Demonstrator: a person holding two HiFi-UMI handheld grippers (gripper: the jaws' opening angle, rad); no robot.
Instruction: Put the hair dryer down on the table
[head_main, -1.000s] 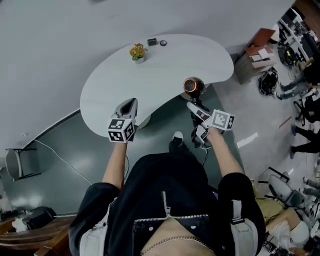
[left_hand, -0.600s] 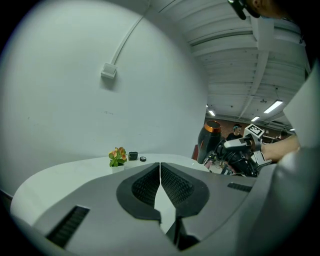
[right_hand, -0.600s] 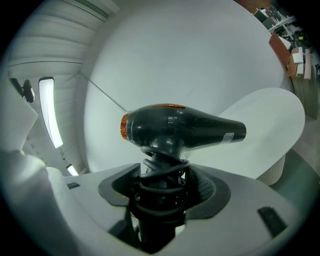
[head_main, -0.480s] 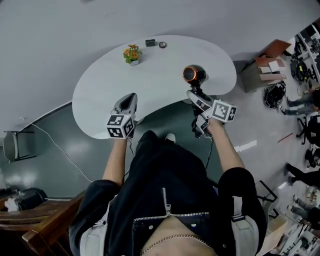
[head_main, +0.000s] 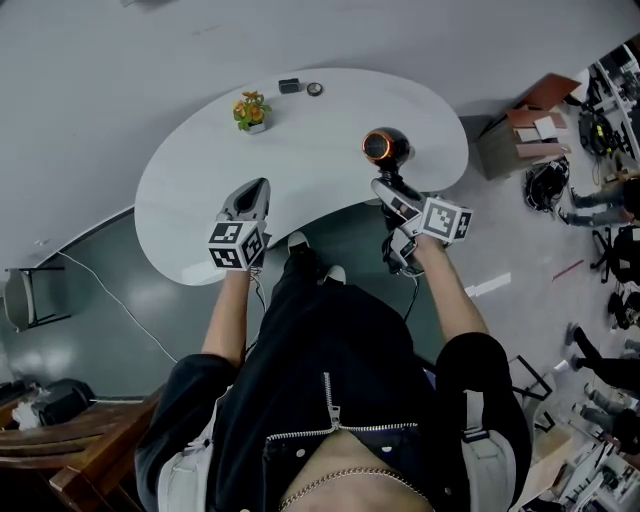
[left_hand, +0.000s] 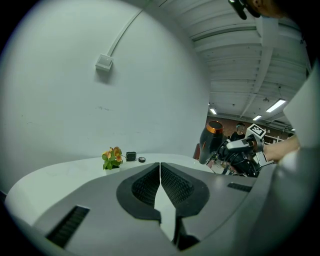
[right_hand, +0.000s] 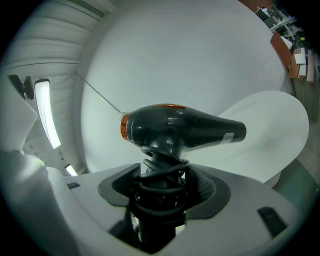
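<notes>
The right gripper (head_main: 392, 200) squeezes the hair dryer (head_main: 386, 147) handle and should lower it gently onto the table (head_main: 310, 150); the left gripper (head_main: 256, 192) is closed, empty.

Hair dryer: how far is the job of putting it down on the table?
Done: the right gripper is shut on the hair dryer, at its handle. In hand: the dryer is held in the air, seemingly over the table, not resting on it. Left: lower it onto the table, open the jaws. The left gripper is shut, empty.
</notes>
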